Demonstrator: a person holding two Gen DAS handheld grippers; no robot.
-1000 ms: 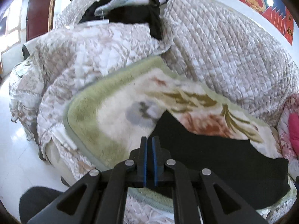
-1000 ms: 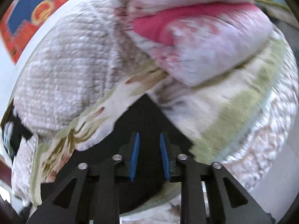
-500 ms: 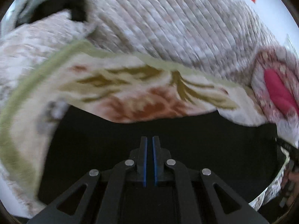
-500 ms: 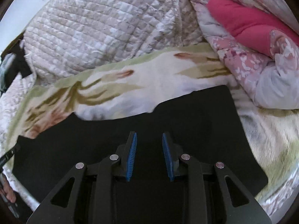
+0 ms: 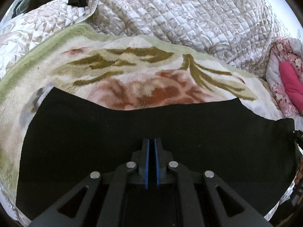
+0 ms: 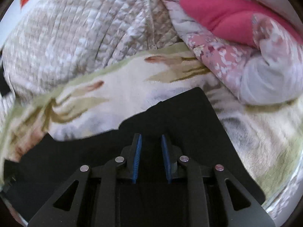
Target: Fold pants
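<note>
My left tool [image 5: 151,151] is hovering nearly closed, gripping nothing, over the flat black fabric pants [image 5: 94,132]; my right tool [image 6: 150,147] is hovering narrowly open above them.

— What is seen across the seat?
— A plush blanket [image 5: 132,79] with a green border and leaf pattern is spread there, backed by a quilted beige cover [image 5: 189,13].
— And at the side?
— A pink floral quilt [image 6: 236,43] is bunched upon the blanket.
</note>
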